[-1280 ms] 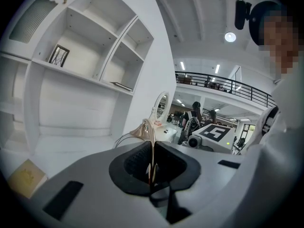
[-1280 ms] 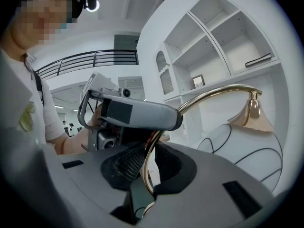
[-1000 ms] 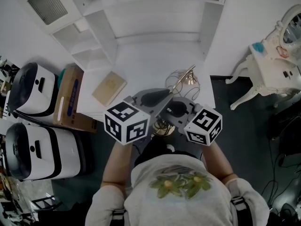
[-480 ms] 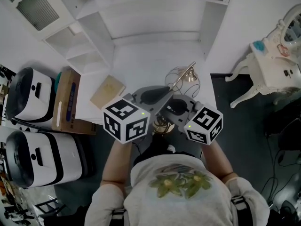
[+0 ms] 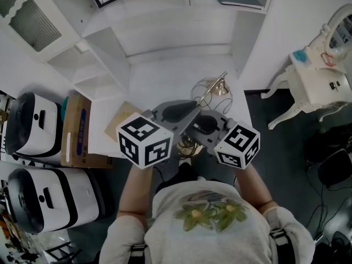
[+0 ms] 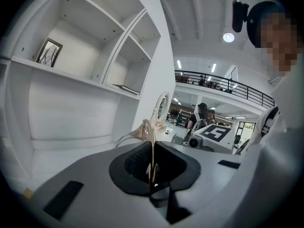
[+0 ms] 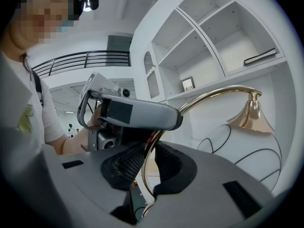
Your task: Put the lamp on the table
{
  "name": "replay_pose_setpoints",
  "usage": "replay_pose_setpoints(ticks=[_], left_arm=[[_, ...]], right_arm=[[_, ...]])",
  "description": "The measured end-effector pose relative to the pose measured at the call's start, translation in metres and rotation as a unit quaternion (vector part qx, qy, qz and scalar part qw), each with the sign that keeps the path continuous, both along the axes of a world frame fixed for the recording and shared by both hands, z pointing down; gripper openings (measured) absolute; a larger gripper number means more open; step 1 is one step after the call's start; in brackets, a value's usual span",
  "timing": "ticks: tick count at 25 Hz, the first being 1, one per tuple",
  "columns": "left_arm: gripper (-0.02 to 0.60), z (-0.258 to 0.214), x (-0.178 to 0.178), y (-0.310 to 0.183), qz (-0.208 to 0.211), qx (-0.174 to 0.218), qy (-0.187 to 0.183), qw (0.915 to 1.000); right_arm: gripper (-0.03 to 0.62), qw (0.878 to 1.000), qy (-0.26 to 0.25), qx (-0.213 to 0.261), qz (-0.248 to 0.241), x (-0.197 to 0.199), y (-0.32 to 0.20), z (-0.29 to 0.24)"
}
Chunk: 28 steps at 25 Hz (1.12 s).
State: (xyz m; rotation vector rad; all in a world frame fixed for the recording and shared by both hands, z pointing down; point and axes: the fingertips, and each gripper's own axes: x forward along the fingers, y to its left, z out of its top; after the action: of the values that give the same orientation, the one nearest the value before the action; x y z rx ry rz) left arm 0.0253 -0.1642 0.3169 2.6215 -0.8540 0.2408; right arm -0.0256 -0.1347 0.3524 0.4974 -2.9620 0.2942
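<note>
The lamp has a thin gold arched stem [image 5: 210, 91], a brass socket [image 7: 251, 115] and a wire shade [image 5: 213, 87]. Its round gold base [image 5: 187, 145] hangs at the white table's [image 5: 159, 81] front edge. My left gripper [image 5: 188, 109] is shut on the stem [image 6: 152, 151], which runs up between its dark pads. My right gripper [image 5: 201, 126] sits just right of it, shut on the same stem [image 7: 156, 141] lower down. The left gripper [image 7: 137, 113] crosses above the right one's jaws, and the right gripper's marker cube [image 6: 213, 133] shows beyond the left one.
A tan notebook [image 5: 117, 126] lies on the table's left part, half under my left cube. White shelves [image 5: 93, 65] stand behind the table. A cardboard box [image 5: 77, 131] and two white cases [image 5: 33, 125] are on the floor at left; a white vanity [image 5: 319, 81] is at right.
The table, notebook and shelves have slid down in the head view, so both grippers and the lamp sit a little farther in over the table. Both grips are unchanged.
</note>
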Motion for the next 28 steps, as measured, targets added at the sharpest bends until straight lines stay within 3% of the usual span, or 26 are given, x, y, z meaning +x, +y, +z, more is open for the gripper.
replay_pose_setpoints(ticks=[28], left_arm=[[0.058,0.003,-0.021,-0.074,0.04,-0.001,-0.002,0.9992]], right_arm=[[0.077,0.999,0.0,-0.002,0.04,-0.024,-0.078,0.003]])
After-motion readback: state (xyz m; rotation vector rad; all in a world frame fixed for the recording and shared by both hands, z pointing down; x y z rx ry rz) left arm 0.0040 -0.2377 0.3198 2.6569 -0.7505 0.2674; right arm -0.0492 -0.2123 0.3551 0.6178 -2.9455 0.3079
